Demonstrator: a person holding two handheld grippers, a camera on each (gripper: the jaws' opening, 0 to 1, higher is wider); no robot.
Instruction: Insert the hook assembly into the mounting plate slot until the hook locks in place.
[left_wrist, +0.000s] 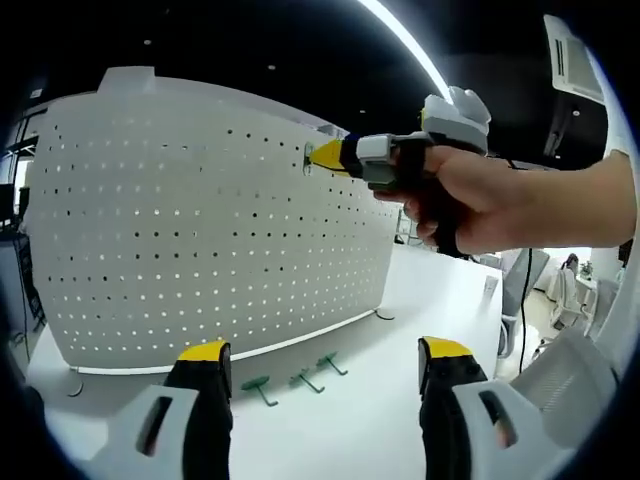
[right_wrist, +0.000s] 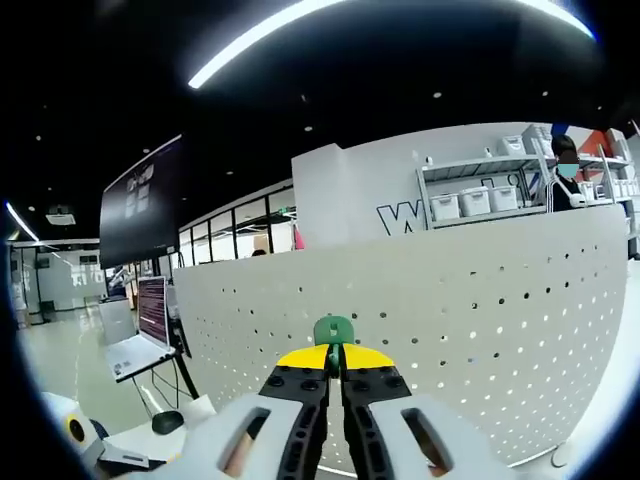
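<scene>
My white table (left_wrist: 400, 400) carries the pegboard (left_wrist: 200, 230), standing upright on small feet. Three green hooks (left_wrist: 300, 380) lie in a row on the tabletop just before its base.

Pegboard (left_wrist: 200, 210): white, regular grid of small dark holes. Table (left_wrist: 420, 300): plain white. Three hooks (left_wrist: 300, 380) lower centre of the left gripper view: green. Left gripper (left_wrist: 325, 365): black jaws, yellow tips, white housing. Right gripper (right_wrist: 335, 365): same black, yellow and white; green hook (right_wrist: 333, 330) between its tips, centre of the right gripper view. Ceiling: black, white light strip.
</scene>
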